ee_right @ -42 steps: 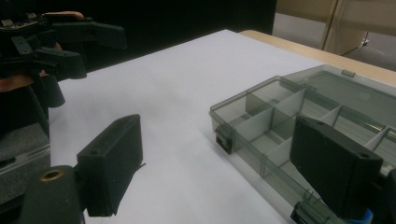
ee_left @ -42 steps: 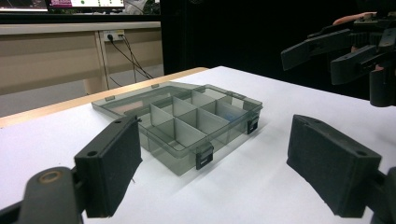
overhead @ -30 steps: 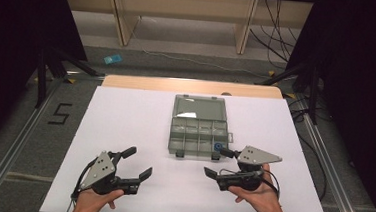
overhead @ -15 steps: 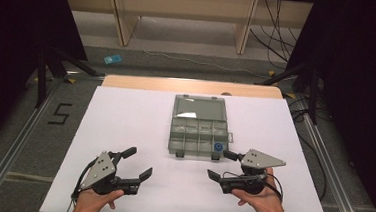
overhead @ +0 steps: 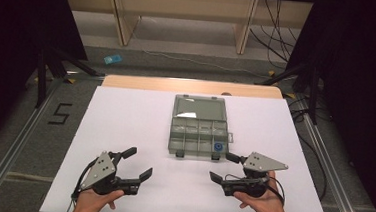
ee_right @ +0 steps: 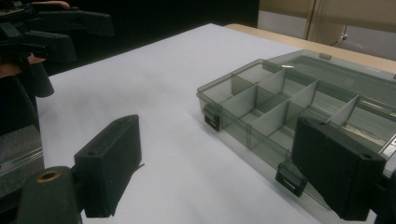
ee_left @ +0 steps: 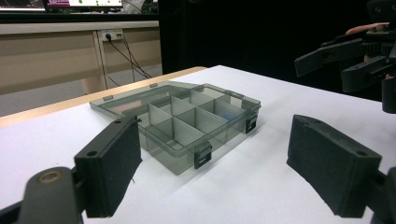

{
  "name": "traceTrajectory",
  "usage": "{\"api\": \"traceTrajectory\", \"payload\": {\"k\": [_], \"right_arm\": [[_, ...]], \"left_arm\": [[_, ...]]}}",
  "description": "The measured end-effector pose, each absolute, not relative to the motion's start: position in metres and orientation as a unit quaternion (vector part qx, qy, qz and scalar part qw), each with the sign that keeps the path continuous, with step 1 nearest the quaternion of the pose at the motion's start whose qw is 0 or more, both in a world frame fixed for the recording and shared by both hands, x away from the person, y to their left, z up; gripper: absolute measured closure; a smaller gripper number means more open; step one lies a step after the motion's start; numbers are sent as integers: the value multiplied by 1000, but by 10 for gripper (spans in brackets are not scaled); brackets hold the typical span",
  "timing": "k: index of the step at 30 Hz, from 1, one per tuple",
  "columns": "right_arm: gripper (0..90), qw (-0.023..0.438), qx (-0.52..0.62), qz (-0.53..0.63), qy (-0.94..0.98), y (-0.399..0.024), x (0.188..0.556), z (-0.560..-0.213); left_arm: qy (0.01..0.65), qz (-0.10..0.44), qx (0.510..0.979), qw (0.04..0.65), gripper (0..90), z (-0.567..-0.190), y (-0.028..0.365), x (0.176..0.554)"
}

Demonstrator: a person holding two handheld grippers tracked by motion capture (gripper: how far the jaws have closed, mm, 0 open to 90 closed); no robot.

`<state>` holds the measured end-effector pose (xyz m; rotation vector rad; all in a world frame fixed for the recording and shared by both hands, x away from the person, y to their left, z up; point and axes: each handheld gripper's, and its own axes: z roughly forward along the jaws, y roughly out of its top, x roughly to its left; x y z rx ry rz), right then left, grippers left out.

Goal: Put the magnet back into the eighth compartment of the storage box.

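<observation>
While we hold both tools spread wide and empty near the table's (overhead: 125, 116) front edge, the box (overhead: 198, 127) lies open mid-table. A blue piece (overhead: 218, 146) sits in its front right compartment. Right tool (overhead: 228, 168) is just beside the box; left tool (overhead: 138, 163) well apart.

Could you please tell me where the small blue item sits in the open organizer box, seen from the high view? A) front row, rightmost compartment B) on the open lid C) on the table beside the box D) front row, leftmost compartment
A: the blue item lies in the organizer box, in its near-right corner compartment.
</observation>
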<state>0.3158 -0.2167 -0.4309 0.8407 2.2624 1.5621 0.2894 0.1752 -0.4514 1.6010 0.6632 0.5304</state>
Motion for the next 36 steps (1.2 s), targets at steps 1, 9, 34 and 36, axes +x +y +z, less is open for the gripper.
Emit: {"api": "traceTrajectory", "payload": {"k": [1, 9, 34, 36], "right_arm": [[170, 135, 288, 537, 781, -218, 316, -431], [167, 143, 296, 540, 775, -221, 308, -432], [164, 141, 296, 545, 772, -227, 300, -434], [163, 144, 297, 543, 772, -228, 300, -434]], "left_arm": [[288, 230, 695, 617, 171, -451, 175, 289], [288, 231, 695, 617, 171, -451, 176, 289], [286, 231, 694, 619, 171, -452, 175, 290], [284, 229, 692, 622, 171, -452, 174, 291]]}}
